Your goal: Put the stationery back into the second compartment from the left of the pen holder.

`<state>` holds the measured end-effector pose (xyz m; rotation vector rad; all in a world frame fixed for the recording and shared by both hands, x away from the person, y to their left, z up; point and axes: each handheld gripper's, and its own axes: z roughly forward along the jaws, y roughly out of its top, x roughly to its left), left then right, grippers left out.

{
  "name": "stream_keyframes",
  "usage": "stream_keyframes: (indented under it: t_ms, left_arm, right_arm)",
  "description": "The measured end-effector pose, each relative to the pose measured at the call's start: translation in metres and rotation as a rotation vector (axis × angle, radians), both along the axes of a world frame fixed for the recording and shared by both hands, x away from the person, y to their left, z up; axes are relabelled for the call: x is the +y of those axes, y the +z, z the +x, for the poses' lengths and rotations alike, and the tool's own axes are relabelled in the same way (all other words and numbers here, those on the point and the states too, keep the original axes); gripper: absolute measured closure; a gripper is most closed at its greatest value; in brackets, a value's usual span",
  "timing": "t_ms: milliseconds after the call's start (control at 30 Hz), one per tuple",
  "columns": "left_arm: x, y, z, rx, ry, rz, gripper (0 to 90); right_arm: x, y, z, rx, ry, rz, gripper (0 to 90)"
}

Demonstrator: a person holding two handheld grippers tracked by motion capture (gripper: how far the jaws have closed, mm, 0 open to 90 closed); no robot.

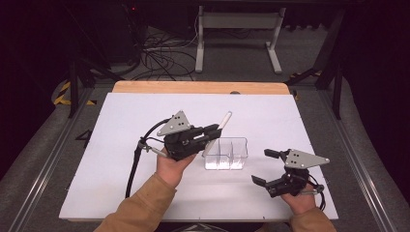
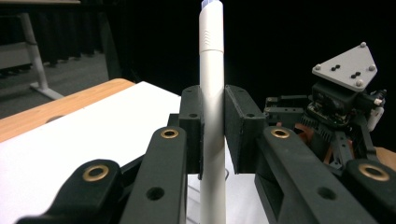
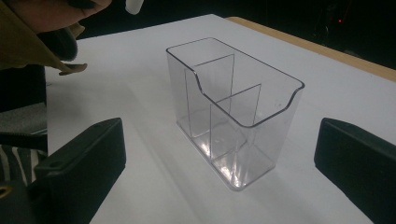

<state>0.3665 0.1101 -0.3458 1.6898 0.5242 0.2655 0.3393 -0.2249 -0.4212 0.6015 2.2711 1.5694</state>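
On the white table (image 1: 121, 159), left gripper (image 1: 212, 131) fingers clamp a white marker (image 2: 211, 116); right gripper (image 1: 265, 166) gapes beside the clear organizer (image 3: 233, 112).

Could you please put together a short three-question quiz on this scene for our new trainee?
1. True or false: the left gripper is shut on the white marker.
2. How many compartments does the clear organizer have? A) two B) three C) five
3. Fill in: the right gripper has its jaws ____ and holds nothing.

Key: 1 true; 2 B; 3 open.
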Motion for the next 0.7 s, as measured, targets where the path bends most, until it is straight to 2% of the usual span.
stream_keyframes:
  t_ms: [300, 500, 700]
  left_arm:
    - [-0.019, -0.002, 0.010, 0.002, -0.029, 0.000, 78.2]
    - [-0.029, -0.007, 0.015, -0.011, -0.017, 0.010, 77.9]
    - [-0.036, -0.012, 0.021, -0.036, -0.040, -0.028, 77.9]
  right_arm:
    - [0.000, 0.000, 0.000, 0.000, 0.004, -0.001, 2.5]
    - [0.000, 0.000, 0.000, 0.004, 0.011, 0.005, 2.4]
    - [0.000, -0.001, 0.000, 0.004, 0.014, 0.002, 2.4]
